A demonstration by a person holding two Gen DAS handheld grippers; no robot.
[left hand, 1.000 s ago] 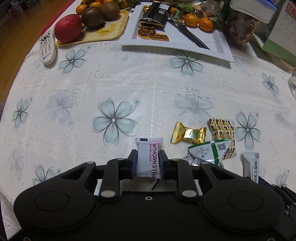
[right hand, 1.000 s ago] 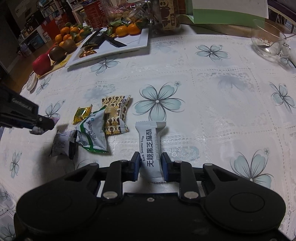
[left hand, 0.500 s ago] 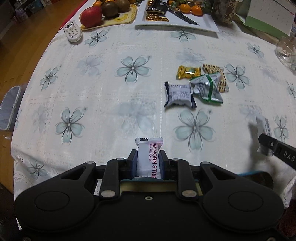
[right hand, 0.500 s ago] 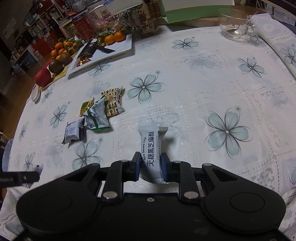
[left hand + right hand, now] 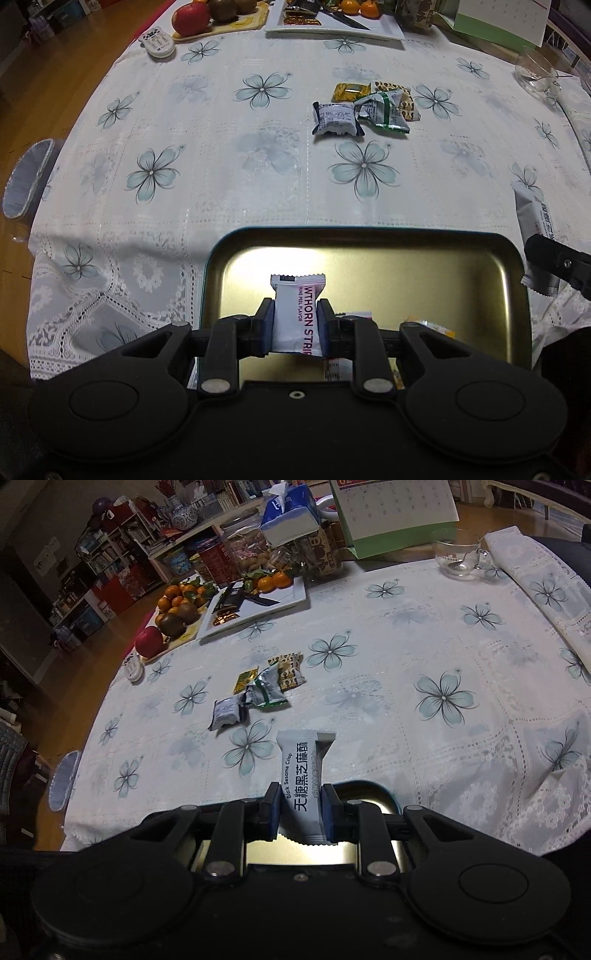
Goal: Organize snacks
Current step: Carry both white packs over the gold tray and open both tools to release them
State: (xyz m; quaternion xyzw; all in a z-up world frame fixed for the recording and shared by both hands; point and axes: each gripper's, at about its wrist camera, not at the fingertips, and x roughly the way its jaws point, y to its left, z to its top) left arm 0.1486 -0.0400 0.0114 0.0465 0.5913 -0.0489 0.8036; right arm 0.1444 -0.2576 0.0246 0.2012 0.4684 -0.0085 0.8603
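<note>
My left gripper (image 5: 295, 323) is shut on a white hawthorn strip packet (image 5: 297, 314) and holds it over the open gold tin (image 5: 369, 258) at the table's near edge. A few wrapped snacks lie in the tin's near part (image 5: 424, 326). My right gripper (image 5: 300, 806) is shut on a white black sesame crisp packet (image 5: 303, 771), above the tin's far rim (image 5: 369, 788); it also shows in the left wrist view (image 5: 535, 236) beside the tin's right side. Several loose snacks (image 5: 364, 107) lie mid-table, also in the right wrist view (image 5: 264, 690).
At the far edge stand a white plate (image 5: 332, 31) with a knife and sweets, a fruit tray (image 5: 177, 609), a remote (image 5: 157, 40), jars (image 5: 247, 550), a calendar (image 5: 395, 509) and a glass cup (image 5: 458, 555). A chair (image 5: 26, 177) stands left of the table.
Both grippers have pulled back toward the near table edge with their packets. The gold tin has come into view under them.
</note>
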